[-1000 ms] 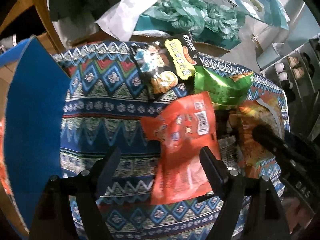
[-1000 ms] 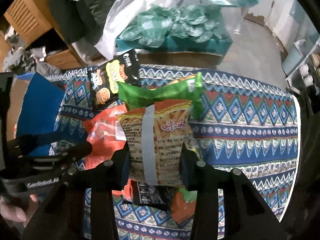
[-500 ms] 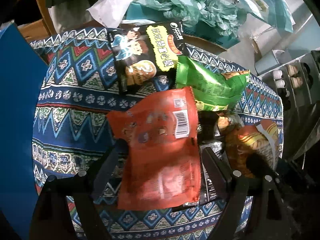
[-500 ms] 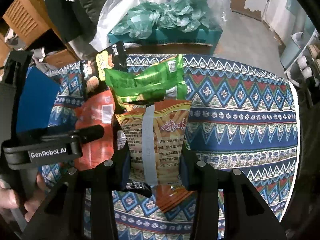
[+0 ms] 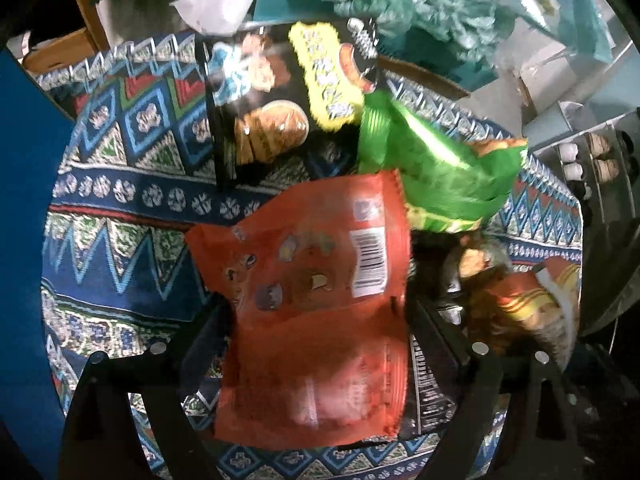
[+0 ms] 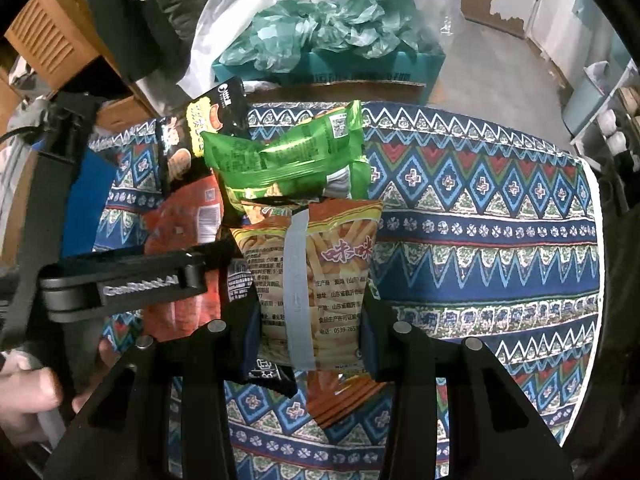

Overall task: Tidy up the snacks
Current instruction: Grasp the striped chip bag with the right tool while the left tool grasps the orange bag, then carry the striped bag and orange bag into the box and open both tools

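The snacks lie in a loose heap on a surface (image 6: pixel 480 216) covered with a blue, red and green zigzag-patterned cloth.

The left tool (image 5: pixel 316 320) points steeply down over an orange-red snack packet (image 5: pixel 320 300) that lies barcode side up. Its jaws are opening and stand wide, one finger at each side edge of the packet; the packet is between them, but the pads do not appear to press on it. In the right wrist view this tool reaches in from the left edge of the surface, carried by a hand (image 6: pixel 28 396) at the lower left.

The right tool (image 6: pixel 310 336) is narrowed on a yellow-orange fries packet (image 6: pixel 316 272) with a grey seam strip running down its back; both pads press against the packet's sides near its lower end. The packet stands over other packets in the middle of the heap.

A green snack bag (image 6: pixel 288 156) lies just beyond the fries packet, toward the far edge of the surface, touching it. A black snack packet (image 5: pixel 288 96) with a yellow label lies beside the green bag, at the far edge. Under the fries packet a dark packet (image 6: pixel 272 376) and another orange packet (image 6: pixel 340 400) show partly.

A blue board (image 5: pixel 24 240) stands along the left edge of the surface. Beyond the far edge sits a teal carton (image 6: pixel 332 68) stuffed with crumpled green paper (image 6: pixel 320 32).
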